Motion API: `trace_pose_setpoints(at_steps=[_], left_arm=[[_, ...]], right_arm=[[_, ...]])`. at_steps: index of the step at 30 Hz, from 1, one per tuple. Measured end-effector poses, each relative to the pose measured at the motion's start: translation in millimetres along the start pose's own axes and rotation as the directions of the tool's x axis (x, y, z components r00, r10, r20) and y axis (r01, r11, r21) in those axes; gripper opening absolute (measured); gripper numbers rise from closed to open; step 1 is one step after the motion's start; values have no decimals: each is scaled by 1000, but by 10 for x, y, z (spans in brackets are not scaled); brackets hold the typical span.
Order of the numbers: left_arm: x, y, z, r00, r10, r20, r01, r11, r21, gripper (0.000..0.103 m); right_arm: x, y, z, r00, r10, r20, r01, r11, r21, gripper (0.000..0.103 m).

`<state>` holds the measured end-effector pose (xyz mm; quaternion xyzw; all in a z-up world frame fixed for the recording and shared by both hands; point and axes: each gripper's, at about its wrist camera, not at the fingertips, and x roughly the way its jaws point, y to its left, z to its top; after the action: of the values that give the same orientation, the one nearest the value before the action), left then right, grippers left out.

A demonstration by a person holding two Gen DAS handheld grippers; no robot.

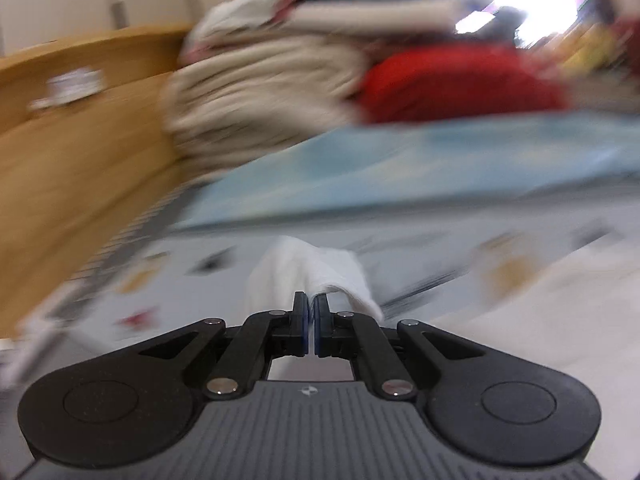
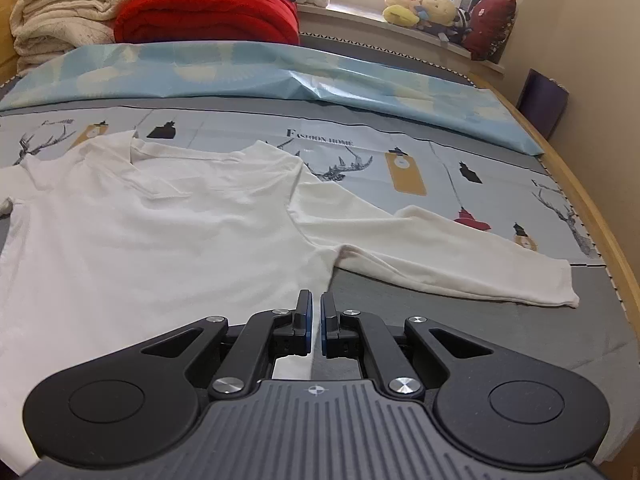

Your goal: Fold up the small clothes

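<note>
A white long-sleeved shirt (image 2: 160,232) lies spread flat on the printed grey bed sheet (image 2: 500,332), one sleeve (image 2: 440,256) stretched out to the right. My right gripper (image 2: 316,300) is shut, with its tips at the shirt's right side edge near the armpit. I cannot tell whether cloth is pinched there. The left wrist view is blurred. There my left gripper (image 1: 311,300) is shut on a bunched fold of white cloth (image 1: 296,268), which rises above the sheet.
Folded beige blankets (image 2: 60,16) and a red blanket (image 2: 208,12) are stacked at the bed's far end behind a light blue cover (image 2: 280,72). Plush toys (image 2: 424,10) line the windowsill. A wooden bed frame (image 2: 624,256) runs along the right, and a wooden board (image 1: 80,140) stands at the left.
</note>
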<state>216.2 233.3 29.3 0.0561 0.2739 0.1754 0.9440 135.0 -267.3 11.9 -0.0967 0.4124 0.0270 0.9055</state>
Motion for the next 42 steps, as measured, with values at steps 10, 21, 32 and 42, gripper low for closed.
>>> trace_pose_setpoints(at_steps=[10, 21, 32, 42], left_arm=[[-970, -2005, 603, 705, -709, -17, 700, 700, -143, 13], [-425, -1446, 668, 826, -549, -125, 528, 832, -168, 26], [132, -255, 681, 919, -302, -252, 217, 924, -316, 26], [315, -335, 635, 921, -230, -314, 166, 962, -218, 27]], right_arm=[[15, 193, -43, 999, 42, -14, -41, 998, 41, 3], [284, 78, -34, 996, 89, 4, -88, 977, 192, 3], [1526, 30, 155, 934, 341, -108, -201, 750, 630, 27], [1525, 133, 465, 983, 179, 48, -177, 830, 528, 3]])
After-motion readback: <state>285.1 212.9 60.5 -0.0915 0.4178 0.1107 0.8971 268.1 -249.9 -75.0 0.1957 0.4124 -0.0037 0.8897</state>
